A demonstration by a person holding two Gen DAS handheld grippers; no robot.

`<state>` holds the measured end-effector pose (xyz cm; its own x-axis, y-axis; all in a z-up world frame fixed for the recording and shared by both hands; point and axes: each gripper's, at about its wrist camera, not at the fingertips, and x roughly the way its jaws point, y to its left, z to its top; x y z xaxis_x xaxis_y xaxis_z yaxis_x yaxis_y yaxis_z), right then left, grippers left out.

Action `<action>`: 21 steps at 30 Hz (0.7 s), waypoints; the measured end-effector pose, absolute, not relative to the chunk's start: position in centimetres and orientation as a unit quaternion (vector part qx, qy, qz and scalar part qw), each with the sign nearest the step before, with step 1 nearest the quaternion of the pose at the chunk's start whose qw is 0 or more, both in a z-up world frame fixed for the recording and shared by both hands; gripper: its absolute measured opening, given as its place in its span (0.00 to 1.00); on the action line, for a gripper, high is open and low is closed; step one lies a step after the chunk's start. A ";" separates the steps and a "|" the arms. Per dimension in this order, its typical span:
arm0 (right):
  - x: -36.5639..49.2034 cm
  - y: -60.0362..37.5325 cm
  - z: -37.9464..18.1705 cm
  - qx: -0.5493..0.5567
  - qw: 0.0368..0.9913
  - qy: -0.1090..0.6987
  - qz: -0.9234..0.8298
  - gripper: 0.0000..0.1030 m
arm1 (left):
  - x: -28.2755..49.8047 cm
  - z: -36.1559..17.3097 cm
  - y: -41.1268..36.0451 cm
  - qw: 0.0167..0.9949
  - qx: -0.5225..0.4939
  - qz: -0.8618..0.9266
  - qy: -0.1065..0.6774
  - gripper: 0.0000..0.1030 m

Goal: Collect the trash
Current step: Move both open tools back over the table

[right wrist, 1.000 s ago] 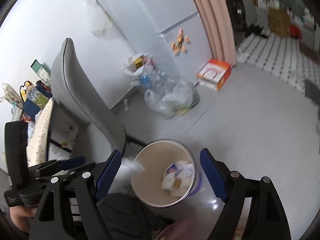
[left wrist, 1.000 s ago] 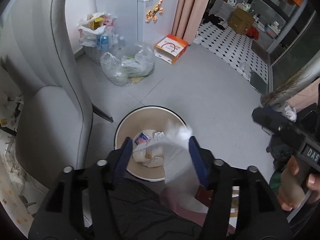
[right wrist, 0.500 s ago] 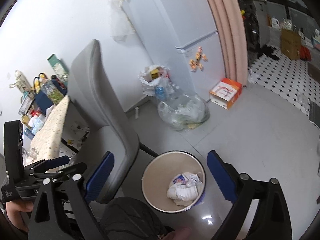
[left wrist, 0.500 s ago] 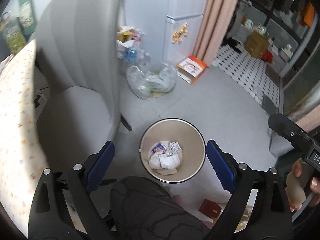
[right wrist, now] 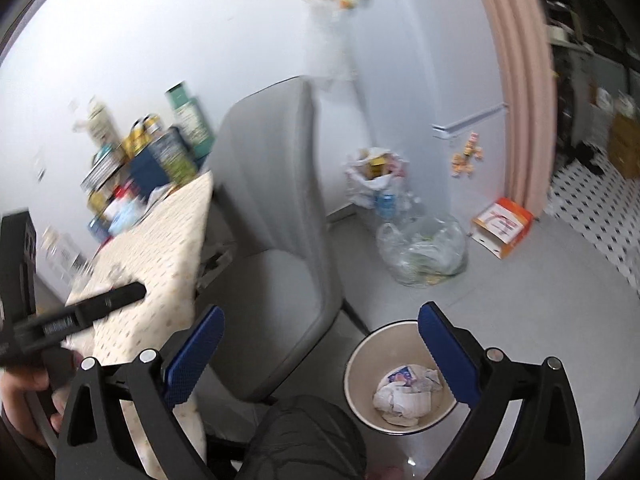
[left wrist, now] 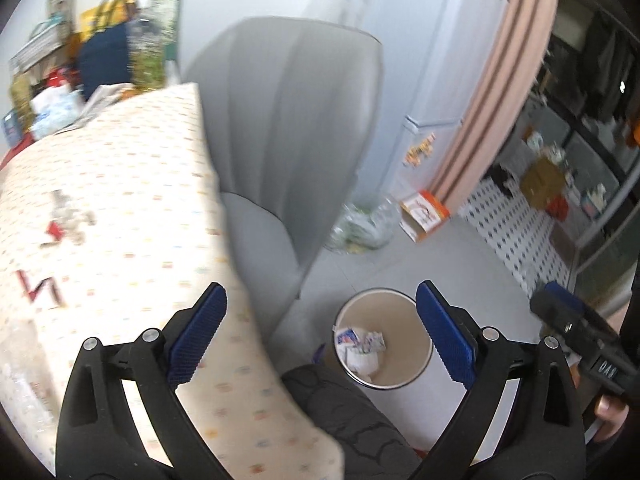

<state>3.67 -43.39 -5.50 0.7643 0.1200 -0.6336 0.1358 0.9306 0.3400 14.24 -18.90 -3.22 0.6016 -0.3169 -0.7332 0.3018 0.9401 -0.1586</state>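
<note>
My left gripper (left wrist: 320,288) hangs above the table edge and the floor; its jaws are opening and nothing is between them. My right gripper (right wrist: 320,310) is open and empty, over the grey chair (right wrist: 276,200). A round beige bin (left wrist: 404,320) stands on the floor beside the chair and holds crumpled white paper (left wrist: 362,346). The bin (right wrist: 372,360) and its paper (right wrist: 404,396) also show in the right wrist view. A table with a dotted cloth (left wrist: 120,220) carries a small white and red scrap (left wrist: 66,216), blurred.
A person's dark-trousered knee (left wrist: 340,412) sits low between the jaws. Bottles and boxes (right wrist: 152,160) crowd the table's far end. A clear bag of rubbish (right wrist: 424,252), a white bag (right wrist: 376,176) and an orange box (right wrist: 502,228) lie by the fridge (right wrist: 460,80).
The white paper held in my left gripper dropped into the bin. Both grippers opened wide, rose, and swung left, bringing the chair and table into view.
</note>
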 end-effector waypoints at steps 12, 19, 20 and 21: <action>5.4 -34.1 -2.1 0.127 0.929 0.343 0.055 0.92 | 11.6 -0.5 -7.5 0.920 -0.066 -0.104 0.372 0.92; 6.1 -29.6 -0.6 0.106 0.928 0.343 0.100 0.92 | 10.2 0.6 -2.5 0.930 -0.088 -0.077 0.349 0.92; 6.3 -29.0 -0.6 0.104 0.927 0.343 0.106 0.92 | 10.1 0.7 -1.9 0.931 -0.090 -0.075 0.346 0.92; 6.4 -28.4 -0.5 0.102 0.927 0.344 0.110 0.92 | 9.7 0.9 -1.4 0.932 -0.092 -0.072 0.344 0.92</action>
